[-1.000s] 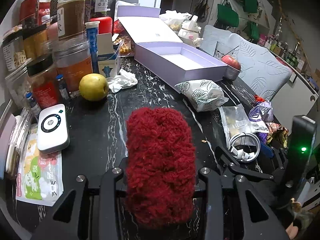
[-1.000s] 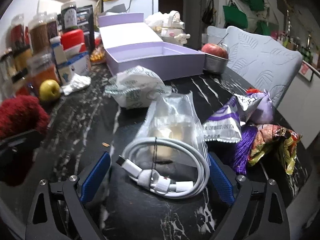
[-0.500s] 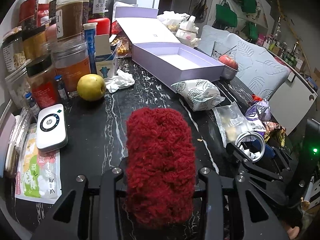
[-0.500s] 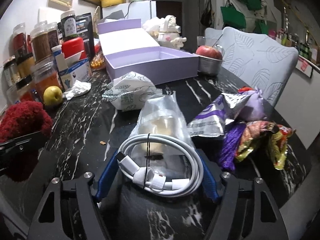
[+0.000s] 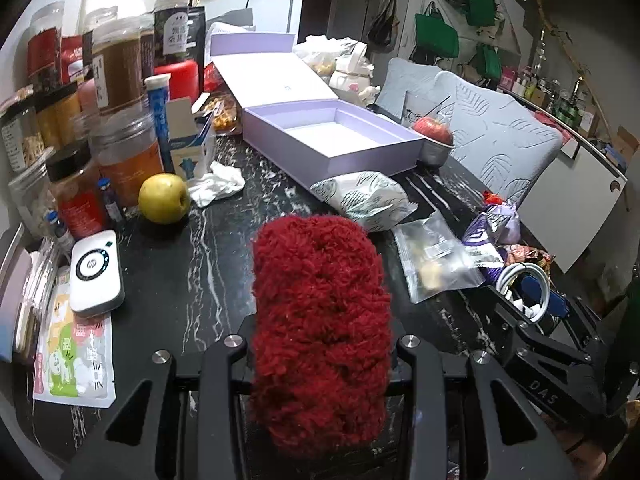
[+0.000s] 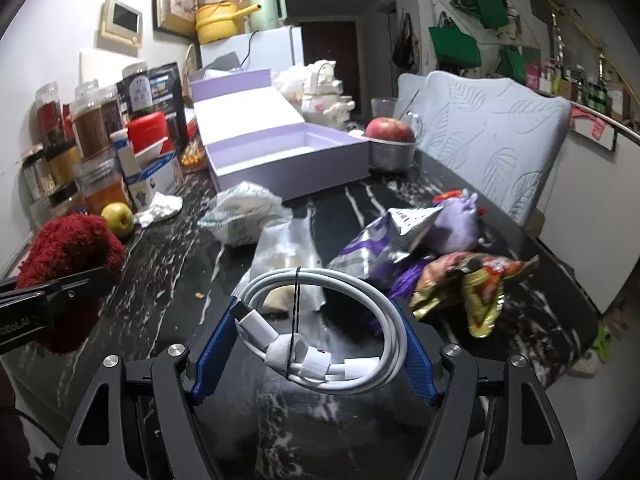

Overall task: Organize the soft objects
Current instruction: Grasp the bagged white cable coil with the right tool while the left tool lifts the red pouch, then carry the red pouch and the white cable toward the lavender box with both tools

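A fluffy dark-red yarn bundle (image 5: 320,320) fills the left wrist view, with my left gripper (image 5: 320,360) shut on it above the black marble table (image 5: 192,272). The right wrist view shows the same red bundle (image 6: 68,240) at far left. My right gripper (image 6: 316,320) is shut on a coiled white cable (image 6: 384,320), its blue pads (image 6: 218,344) pressing both sides, held clear of the table. An open lilac box (image 5: 368,160) stands empty at the back. A patterned white pouch (image 5: 360,196) lies in front of it.
Jars and bottles (image 5: 120,128) crowd the left edge, with a yellow apple (image 5: 164,198) and a white device (image 5: 96,272). A clear bag (image 6: 284,248), snack packets (image 6: 472,280) and a lilac pouch (image 6: 456,224) lie at right. A red apple (image 6: 390,130) sits in a metal cup.
The right jaws closed onto the cable coil and lifted it off the clear bag and table. The left gripper kept its hold on the red bundle and drifted slightly.
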Available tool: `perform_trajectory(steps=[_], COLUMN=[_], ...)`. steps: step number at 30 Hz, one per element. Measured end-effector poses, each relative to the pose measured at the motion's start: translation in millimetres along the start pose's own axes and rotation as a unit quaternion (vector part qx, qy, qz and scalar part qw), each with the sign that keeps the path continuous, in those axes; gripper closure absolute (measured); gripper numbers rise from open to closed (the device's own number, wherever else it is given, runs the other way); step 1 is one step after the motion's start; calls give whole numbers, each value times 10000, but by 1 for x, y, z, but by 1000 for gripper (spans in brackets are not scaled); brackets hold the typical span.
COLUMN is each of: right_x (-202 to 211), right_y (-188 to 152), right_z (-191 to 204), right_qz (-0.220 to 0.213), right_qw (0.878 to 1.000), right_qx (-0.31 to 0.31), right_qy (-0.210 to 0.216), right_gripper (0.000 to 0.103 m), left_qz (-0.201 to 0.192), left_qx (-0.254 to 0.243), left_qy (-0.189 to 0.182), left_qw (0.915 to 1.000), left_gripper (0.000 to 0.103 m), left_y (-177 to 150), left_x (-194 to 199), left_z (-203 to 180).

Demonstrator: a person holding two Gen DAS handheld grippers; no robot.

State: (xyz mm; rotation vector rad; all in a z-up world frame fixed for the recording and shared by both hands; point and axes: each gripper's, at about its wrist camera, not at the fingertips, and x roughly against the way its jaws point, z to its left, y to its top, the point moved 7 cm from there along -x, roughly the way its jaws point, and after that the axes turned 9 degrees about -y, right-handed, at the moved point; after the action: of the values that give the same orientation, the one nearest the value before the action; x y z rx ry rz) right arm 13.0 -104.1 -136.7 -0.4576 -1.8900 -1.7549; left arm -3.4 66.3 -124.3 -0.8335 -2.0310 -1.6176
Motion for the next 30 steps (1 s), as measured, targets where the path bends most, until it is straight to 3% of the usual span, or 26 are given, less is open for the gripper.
perform_trajectory(steps=[11,30], right_x=[18,44], right_y=[22,129], right_z=[-18,-19], right_qz=[-231,-1326], right_qw=[9996,9888], right_qx=[-46,396], right_qy=[137,567], right_gripper=[28,28], left_qz=[-364,-1403], left_qx=[-295,-1099], left_qy=[-88,-9], left_qw=[9989,9840], left_gripper=[66,66], left_y=[33,140], left_x=[8,29], left_z=[-26,-59])
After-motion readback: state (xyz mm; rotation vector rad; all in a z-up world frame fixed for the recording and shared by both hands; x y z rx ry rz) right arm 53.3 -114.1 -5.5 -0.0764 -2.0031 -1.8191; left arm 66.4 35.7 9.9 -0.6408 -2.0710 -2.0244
